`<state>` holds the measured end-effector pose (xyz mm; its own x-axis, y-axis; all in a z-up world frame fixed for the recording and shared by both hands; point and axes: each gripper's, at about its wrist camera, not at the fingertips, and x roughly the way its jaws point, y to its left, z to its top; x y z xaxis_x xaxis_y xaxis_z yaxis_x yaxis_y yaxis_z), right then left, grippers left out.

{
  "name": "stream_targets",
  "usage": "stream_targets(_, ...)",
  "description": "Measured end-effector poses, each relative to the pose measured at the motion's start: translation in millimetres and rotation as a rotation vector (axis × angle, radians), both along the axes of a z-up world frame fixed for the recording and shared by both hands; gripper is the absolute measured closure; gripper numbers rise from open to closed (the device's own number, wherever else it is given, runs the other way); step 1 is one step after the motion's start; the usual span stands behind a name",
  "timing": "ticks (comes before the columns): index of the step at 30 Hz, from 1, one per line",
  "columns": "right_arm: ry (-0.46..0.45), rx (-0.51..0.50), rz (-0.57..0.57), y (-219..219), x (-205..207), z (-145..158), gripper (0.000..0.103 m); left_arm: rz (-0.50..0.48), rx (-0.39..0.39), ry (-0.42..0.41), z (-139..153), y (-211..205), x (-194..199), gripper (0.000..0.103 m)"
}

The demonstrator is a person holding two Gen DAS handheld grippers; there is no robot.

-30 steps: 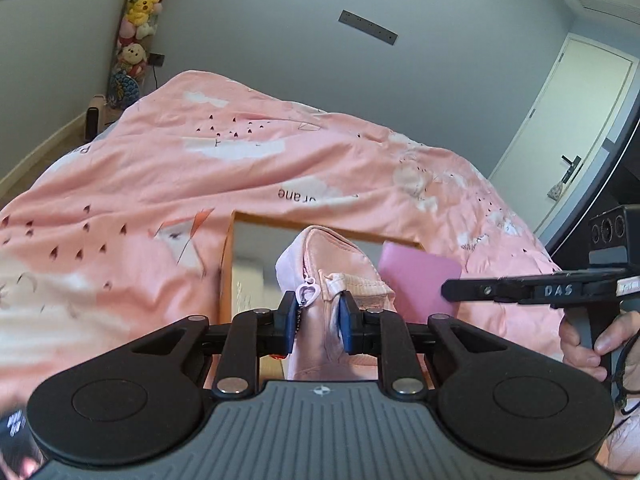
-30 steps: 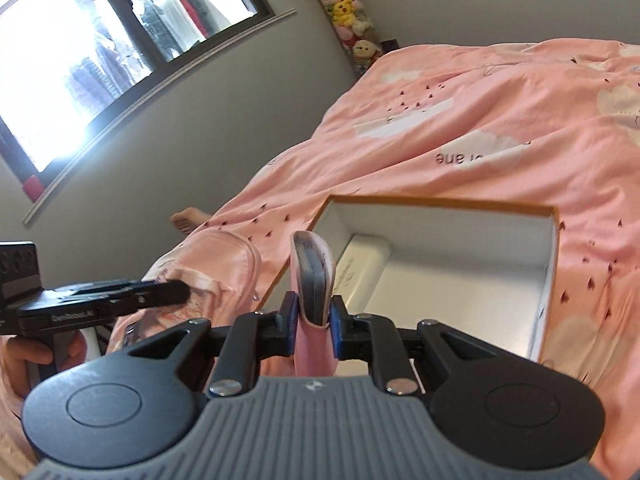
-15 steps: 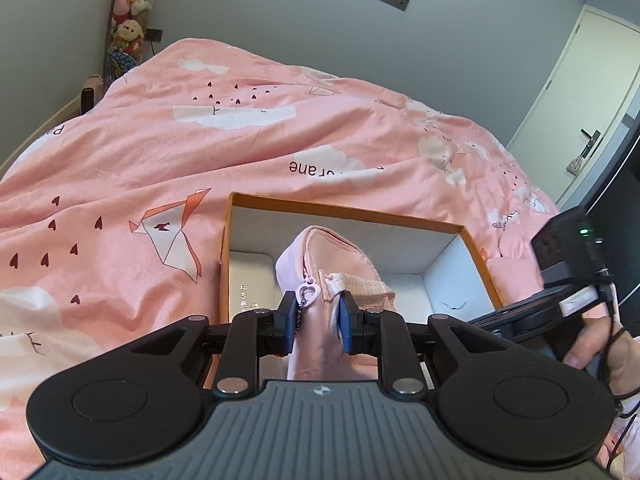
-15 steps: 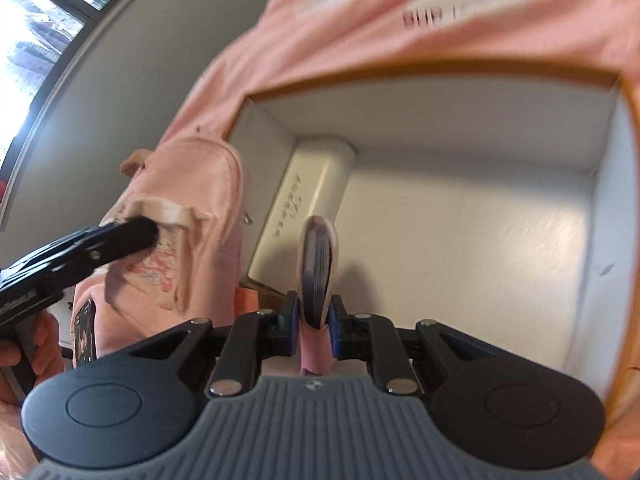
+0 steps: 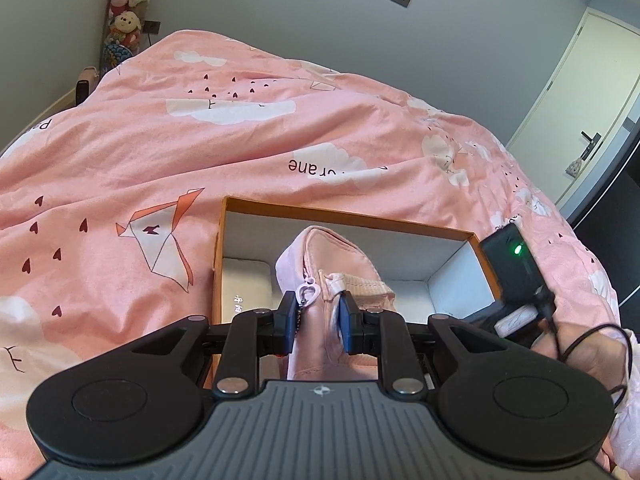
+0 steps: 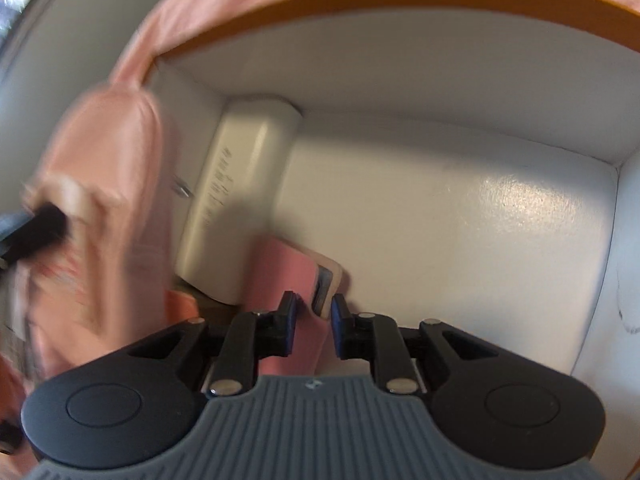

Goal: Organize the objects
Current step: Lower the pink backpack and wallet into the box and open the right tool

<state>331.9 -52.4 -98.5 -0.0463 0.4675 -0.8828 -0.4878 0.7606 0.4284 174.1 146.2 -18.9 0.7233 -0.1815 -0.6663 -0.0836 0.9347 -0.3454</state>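
left gripper (image 5: 316, 316): we see fingers clamped on pink backpack (image 5: 332, 264)
right gripper (image 6: 314, 312): fingers narrow, just closing around pink phone (image 6: 296, 276)
box (image 6: 400, 0): ahead of both

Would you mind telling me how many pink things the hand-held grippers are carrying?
2: a pink backpack in the left hand-held gripper, and a pink phone case in the right hand-held gripper, inside the box.
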Motion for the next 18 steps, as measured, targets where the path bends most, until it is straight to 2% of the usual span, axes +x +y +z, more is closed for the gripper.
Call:
stream_targets(4,-0.021,-0.017,0.034,9,-4,1,0.092,0.005,-0.01,0.004,-1,2,1,0.079)
stream_targets(10,-0.009,-0.013,0.012,6,-4,0,0.09,-0.005,-0.036,0.019,-7,-2,4,0.079)
stream_targets(12,0.002,-0.001,-0.017,-2,-3,0,0.09,-0.006,-0.072,0.035,-11,-2,4,0.079)
stream_targets(15,-0.09,-0.01,-0.049,-21,-7,17,0.087,-0.006,-0.137,0.068,-21,-3,5,0.079)
stream_targets(18,-0.143,-0.005,-0.1,-43,-11,34,0.087,-0.007,-0.155,0.103,-33,-11,8,0.079)
